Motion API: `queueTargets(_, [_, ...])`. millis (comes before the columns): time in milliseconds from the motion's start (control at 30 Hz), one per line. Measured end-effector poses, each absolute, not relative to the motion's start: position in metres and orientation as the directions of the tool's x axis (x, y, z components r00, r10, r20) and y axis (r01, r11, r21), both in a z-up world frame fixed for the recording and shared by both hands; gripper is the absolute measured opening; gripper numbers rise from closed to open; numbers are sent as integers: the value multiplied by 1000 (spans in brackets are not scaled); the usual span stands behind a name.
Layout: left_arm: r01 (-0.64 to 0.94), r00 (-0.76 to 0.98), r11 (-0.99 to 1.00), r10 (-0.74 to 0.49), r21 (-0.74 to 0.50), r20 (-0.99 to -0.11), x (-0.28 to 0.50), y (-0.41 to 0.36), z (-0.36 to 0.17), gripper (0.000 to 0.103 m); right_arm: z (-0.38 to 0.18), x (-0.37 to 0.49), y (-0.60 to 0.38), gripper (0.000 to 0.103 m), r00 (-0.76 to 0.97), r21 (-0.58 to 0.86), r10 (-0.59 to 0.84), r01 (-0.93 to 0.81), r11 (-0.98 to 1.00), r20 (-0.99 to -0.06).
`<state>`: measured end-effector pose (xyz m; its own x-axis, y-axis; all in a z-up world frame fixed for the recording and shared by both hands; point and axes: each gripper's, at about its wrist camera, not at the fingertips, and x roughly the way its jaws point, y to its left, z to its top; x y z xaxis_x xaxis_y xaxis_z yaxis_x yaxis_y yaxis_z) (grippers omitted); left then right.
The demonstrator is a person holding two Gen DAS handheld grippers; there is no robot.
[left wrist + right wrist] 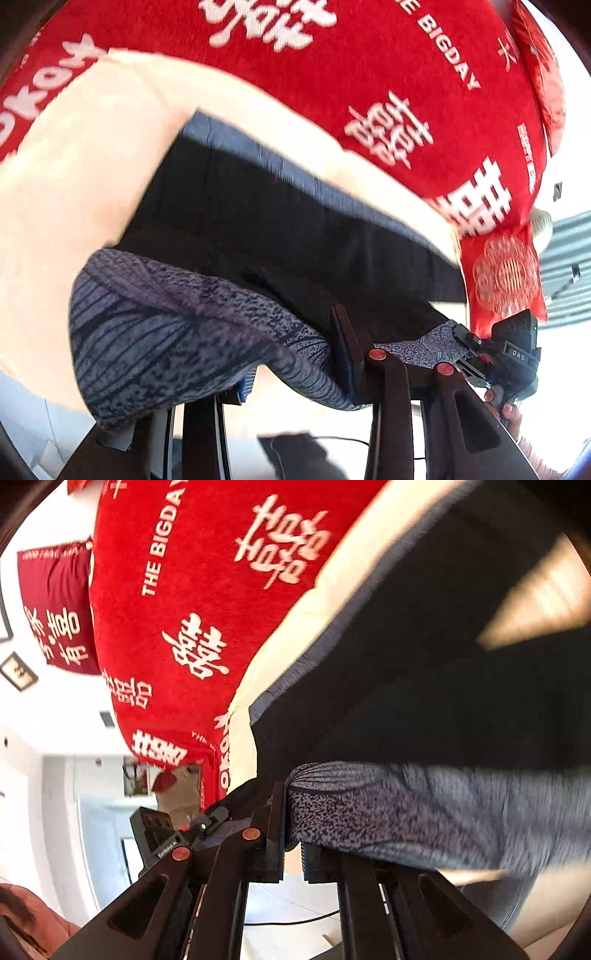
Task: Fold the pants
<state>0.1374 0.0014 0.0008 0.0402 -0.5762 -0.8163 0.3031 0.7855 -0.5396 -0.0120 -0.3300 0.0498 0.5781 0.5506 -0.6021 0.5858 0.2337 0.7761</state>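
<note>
— Where are we?
— A home, a bedroom by the look of it: a bed spread with a red blanket printed in white wedding characters, a matching pillow beside it.
— Anything else?
— White walls, a framed picture, pale floor tiles.

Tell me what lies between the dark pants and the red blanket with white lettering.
A cream cover lies between them: in both wrist views it borders the pants on one side and the red blanket on the other.
</note>
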Motion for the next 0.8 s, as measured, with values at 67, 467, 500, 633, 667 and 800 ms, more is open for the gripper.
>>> queueTargets(67, [297,73,801,-562,-520,-824,157,-12,2,38,38,24,-349,9,537,770,589,584,257,-605])
queueTargets(467, [228,211,934,-324,-276,-922,269,-90,-86,45,-107,165,-413,11,239,656,706,638,403,-666])
queueTargets(500, [221,217,940,-309,-261,-926,272,-93,-92,45,-113,167,-414,9,237,657,709,638,403,-664])
queueTargets(633, [187,219,950,-287,-249,-932,277,-94,-90,45,-105,170,-412,12,221,677,731,609,414,-646])
queueTargets(667, [183,221,952,-281,-243,-934,276,-92,-83,45,-97,172,-411,18,211,675,728,599,431,-652])
queueTargets(800, [189,264,963,-236,-190,-935,260,-86,-48,45,-46,176,-402,78,251,696,686,509,507,-683])
